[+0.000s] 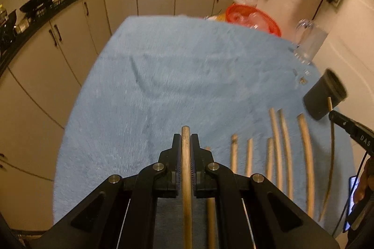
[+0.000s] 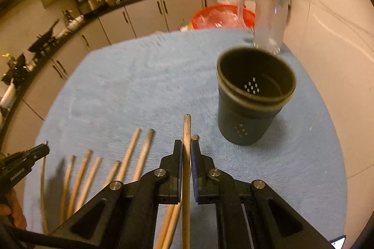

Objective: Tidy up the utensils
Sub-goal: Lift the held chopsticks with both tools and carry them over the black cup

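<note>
My left gripper is shut on a wooden chopstick and holds it above the blue cloth. My right gripper is shut on another wooden chopstick, just left of and short of the dark grey perforated holder cup. The cup stands upright and looks empty. Several more chopsticks lie in a row on the cloth, to the right of my left gripper and to the left of my right gripper. The cup and the right gripper show at the right edge of the left wrist view.
A clear glass mug stands behind the cup. A red basket sits beyond the table's far edge. Kitchen cabinets and a cluttered counter run along the back and left. A wall is on the right.
</note>
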A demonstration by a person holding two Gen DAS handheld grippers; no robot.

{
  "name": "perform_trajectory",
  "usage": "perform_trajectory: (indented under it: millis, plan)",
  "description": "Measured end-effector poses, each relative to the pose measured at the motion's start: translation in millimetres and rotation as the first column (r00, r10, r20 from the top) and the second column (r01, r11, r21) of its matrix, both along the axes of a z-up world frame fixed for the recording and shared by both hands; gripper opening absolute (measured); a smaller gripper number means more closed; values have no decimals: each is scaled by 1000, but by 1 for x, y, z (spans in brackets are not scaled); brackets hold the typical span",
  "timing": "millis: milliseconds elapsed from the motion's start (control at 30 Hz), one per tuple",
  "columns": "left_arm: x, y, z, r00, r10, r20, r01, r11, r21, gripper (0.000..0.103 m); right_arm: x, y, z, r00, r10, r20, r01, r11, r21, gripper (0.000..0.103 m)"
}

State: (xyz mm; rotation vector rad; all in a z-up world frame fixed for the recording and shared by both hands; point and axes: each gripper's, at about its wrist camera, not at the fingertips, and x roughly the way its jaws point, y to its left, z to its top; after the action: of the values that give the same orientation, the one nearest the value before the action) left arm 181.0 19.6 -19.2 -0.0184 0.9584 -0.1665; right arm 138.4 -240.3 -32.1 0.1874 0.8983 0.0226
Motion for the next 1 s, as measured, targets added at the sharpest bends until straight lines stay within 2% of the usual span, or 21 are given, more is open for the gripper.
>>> perform_trajectory:
  millis: [167,400,633,767,900,1000]
  plan:
    - [-8,-3,30,998,-24,54,26,999,-42,7,-23,1,28,998,30,63,-31,999,20,7]
    - [-16,0,51,996,-36,80,42,996,-73,7,-36,17,59,989,71,128,-75,997,21,7]
    - [-21,4,59,995,-24,92,32,996,-84,7,-40,22,69,984,92,152,-98,995,27,7]
    - [-20,0,65,994,-31,109,40,996,-85,7,-41,19,72,982,120,149,-131,989,69,7]
    - [-18,-8,74,985,-40,169,56,994,-90,7,-43,15,84,978,129,166,-144,986,83,7]
    - [-19,-6,79,966,-5,259,35,993,-112,7,-49,14,94,973,128,193,-145,987,73,7]
